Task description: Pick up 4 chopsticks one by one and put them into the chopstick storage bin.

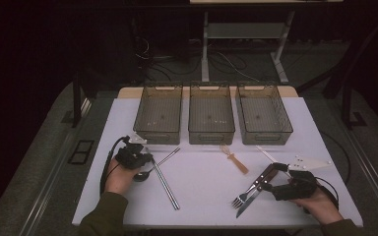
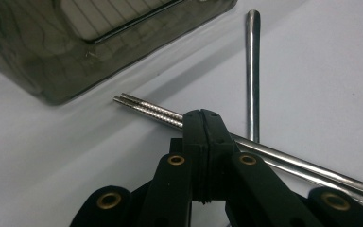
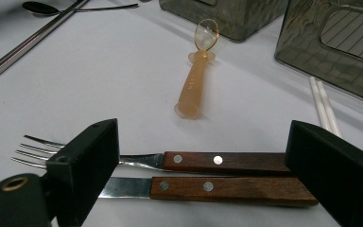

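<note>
The left tongs (image 2: 202,116) are hovering pressed shut and empty over the pair of steel chopsticks (image 2: 283,161) near the surface's (image 1: 202,191) front-left corner, beside a slim metal spoon (image 2: 252,71). The right tongs (image 3: 203,161) are standing wide around the wooden-handled fork (image 3: 194,160) and knife (image 3: 208,187) near the front-right edge.
</note>
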